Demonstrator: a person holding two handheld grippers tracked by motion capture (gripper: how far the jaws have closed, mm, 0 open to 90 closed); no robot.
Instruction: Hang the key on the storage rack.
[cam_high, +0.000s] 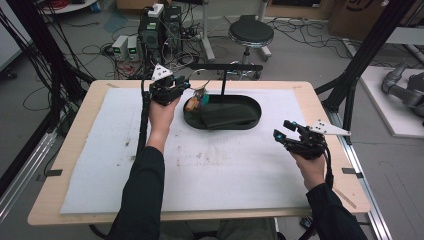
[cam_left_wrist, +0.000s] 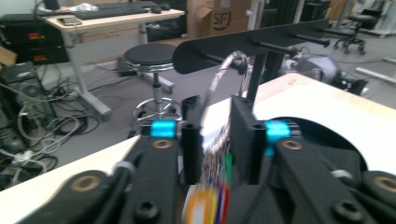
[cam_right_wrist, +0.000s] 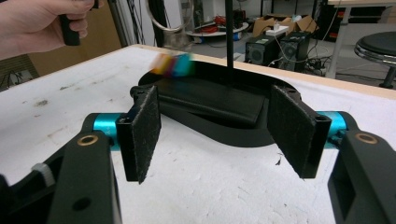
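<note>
A black stand's crossbar (cam_high: 225, 66) rises over a black oval tray (cam_high: 252, 120). From one of its pegs hangs a silver ring (cam_left_wrist: 219, 77) with blurred colourful charms (cam_high: 196, 101). My left gripper (cam_high: 187, 82) is at the bar's left end. In the left gripper view its jaws (cam_left_wrist: 217, 140) stand slightly apart on either side of the ring, and the pads do not visibly press on it. My right gripper (cam_high: 283, 129) hovers open over the mat to the right of the tray. Its pads (cam_right_wrist: 142, 135) have nothing between them and face the tray (cam_right_wrist: 243, 135) and charms (cam_right_wrist: 173, 64).
A dark flat slab (cam_high: 225, 116) lies inside the tray. A white mat (cam_high: 210, 170) covers the wooden table. Beyond the far edge stand a round stool (cam_high: 251, 34) and computer boxes with cables (cam_high: 160, 27).
</note>
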